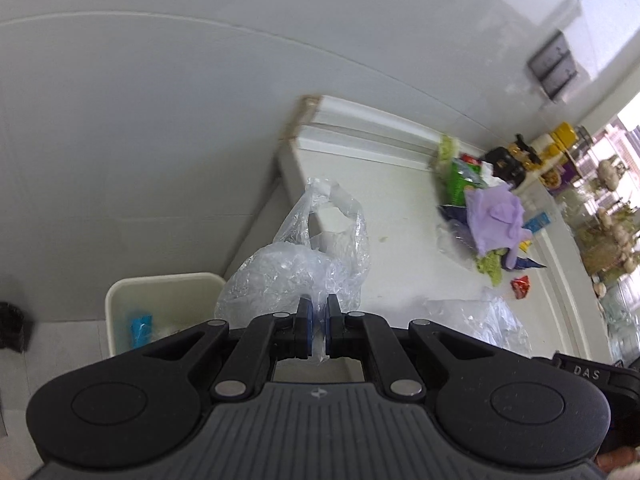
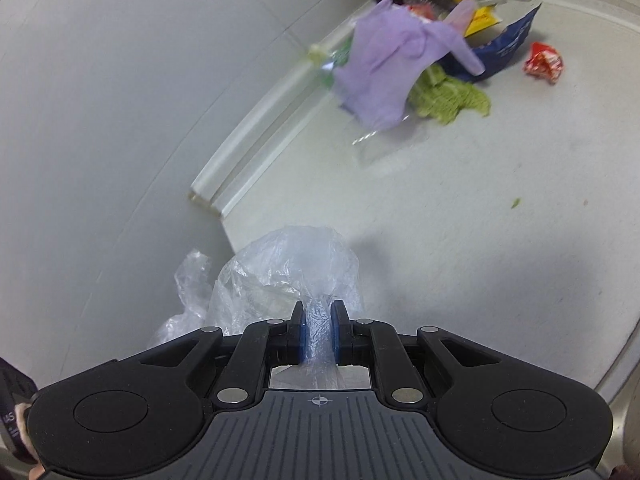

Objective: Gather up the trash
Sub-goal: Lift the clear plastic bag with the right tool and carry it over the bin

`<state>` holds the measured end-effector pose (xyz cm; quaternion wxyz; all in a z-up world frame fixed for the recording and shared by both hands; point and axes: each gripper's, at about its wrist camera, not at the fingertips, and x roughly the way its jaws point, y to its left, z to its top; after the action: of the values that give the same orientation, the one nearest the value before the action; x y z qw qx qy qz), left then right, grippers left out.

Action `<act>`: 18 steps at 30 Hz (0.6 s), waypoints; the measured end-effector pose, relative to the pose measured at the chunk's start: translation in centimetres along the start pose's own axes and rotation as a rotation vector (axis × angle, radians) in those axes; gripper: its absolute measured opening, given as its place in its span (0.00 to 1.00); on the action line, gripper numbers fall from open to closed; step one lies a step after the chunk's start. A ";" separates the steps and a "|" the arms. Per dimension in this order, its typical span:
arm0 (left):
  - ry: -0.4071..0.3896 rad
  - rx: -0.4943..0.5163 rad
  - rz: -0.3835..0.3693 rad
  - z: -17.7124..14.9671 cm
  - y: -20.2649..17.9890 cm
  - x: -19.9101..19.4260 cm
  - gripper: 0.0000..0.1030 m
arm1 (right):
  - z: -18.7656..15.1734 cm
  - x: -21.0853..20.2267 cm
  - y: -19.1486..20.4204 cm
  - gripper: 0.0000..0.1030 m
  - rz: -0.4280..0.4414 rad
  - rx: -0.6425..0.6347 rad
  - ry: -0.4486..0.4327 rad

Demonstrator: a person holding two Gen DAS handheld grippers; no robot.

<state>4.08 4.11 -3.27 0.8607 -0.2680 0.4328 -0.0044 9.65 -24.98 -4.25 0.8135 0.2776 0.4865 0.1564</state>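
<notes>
A crumpled clear plastic bag (image 1: 304, 256) hangs past the left end of the white counter (image 1: 384, 216), and my left gripper (image 1: 319, 312) is shut on a fold of it. My right gripper (image 2: 319, 316) is shut on the clear plastic bag (image 2: 288, 264) too, with a strip of film pinched between its blue pads. Below the bag stands a cream bin (image 1: 160, 308) on the floor, holding a blue wrapper (image 1: 141, 330). On the counter lies a trash pile: a purple glove (image 1: 496, 216) (image 2: 392, 60), green scraps (image 2: 448, 98), a dark blue packet (image 2: 508, 48) and a red wrapper (image 1: 521, 286) (image 2: 543, 62).
A second piece of clear film (image 1: 492, 316) lies on the counter by my left gripper. Bottles and jars (image 1: 532, 152) stand at the counter's far end against the white tiled wall (image 1: 160, 120). A raised ledge (image 2: 264, 128) runs along the counter's back edge.
</notes>
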 end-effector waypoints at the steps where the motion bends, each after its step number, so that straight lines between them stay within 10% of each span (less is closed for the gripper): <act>1: 0.003 -0.014 0.007 -0.1 0.6 0.0 0.05 | -0.3 0.4 0.4 0.11 0.001 -0.010 0.014; 18: 0.177 -0.134 0.093 -0.3 9.7 6.5 0.05 | -6.0 10.2 9.4 0.11 0.013 -0.295 0.253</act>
<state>5.74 10.69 -12.73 0.7986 -0.3030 0.5184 0.0409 9.44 -10.38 -8.02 0.7767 0.1366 0.5549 0.2649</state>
